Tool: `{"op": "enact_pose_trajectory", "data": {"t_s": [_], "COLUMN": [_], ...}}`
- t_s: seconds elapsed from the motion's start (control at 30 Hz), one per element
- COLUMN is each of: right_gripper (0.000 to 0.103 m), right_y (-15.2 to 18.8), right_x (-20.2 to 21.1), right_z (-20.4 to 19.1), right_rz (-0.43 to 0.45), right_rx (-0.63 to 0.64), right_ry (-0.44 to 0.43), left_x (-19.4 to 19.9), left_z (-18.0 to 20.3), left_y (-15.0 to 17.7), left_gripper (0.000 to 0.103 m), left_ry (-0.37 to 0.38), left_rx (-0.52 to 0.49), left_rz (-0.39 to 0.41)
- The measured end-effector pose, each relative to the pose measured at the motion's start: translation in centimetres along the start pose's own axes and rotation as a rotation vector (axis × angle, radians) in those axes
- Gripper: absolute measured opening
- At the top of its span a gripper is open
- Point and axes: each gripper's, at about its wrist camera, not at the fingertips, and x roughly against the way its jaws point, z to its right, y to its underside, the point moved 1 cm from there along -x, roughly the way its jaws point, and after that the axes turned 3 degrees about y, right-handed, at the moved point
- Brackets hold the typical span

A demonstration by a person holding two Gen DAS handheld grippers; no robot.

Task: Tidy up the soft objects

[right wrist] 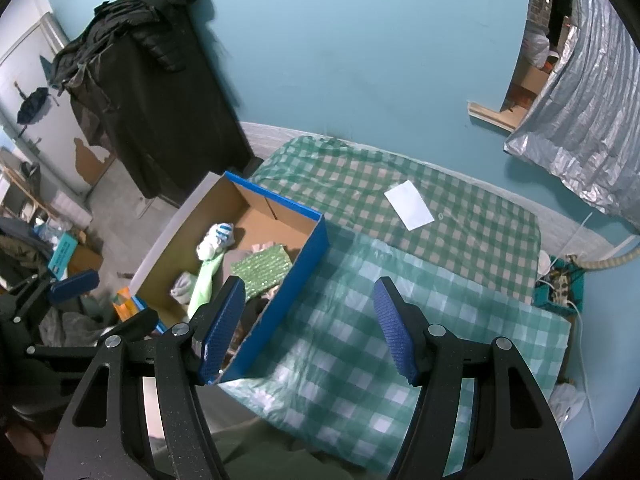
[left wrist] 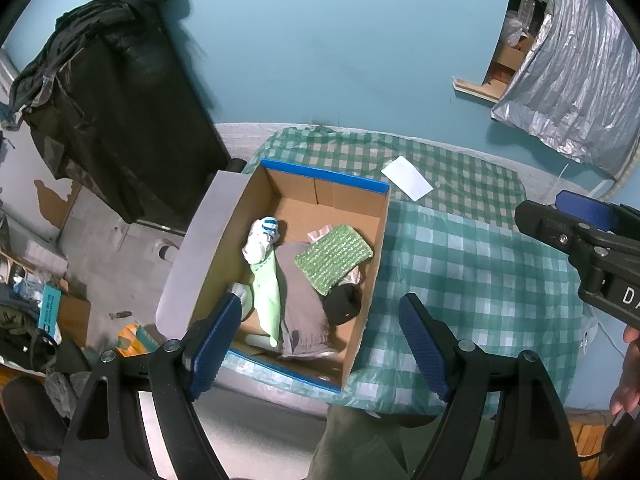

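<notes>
A blue-sided cardboard box (left wrist: pixel 352 190) sits on the checked tablecloth; it also shows in the right wrist view (right wrist: pixel 280 288). Inside lie a green sponge cloth (left wrist: pixel 334 258), a light green sock (left wrist: pixel 266 296), a white sock with blue stripes (left wrist: pixel 260 238), a grey cloth (left wrist: pixel 302 312) and a black item (left wrist: pixel 344 304). My left gripper (left wrist: pixel 320 344) is open and empty above the box's near end. My right gripper (right wrist: pixel 308 326) is open and empty above the cloth, right of the box. The right gripper also shows in the left wrist view (left wrist: pixel 576 232).
A white paper (left wrist: pixel 406 178) lies on the green checked tablecloth (left wrist: pixel 480 272) beyond the box. Dark coats (left wrist: pixel 116 112) hang at the left. Clutter covers the floor at the left (left wrist: pixel 52 312). A silver foil sheet (left wrist: pixel 576 80) hangs at the right.
</notes>
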Motion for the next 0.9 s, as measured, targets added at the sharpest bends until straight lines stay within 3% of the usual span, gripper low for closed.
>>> {"op": "enact_pose_trajectory", "data": {"t_s": [0.9], "right_gripper": [0.066], "right_y": [0.06], "right_x": [0.01], "right_z": [-0.24], "right_rz": [-0.001], "right_rx": [-0.002], "right_ry": [0.001], "left_x": [-0.38], "left_z": [-0.64], "left_y": [0.29], "left_gripper": [0.082], "left_ry": [-0.012], "left_rx": [-0.013], "left_rz": [-0.007]}}
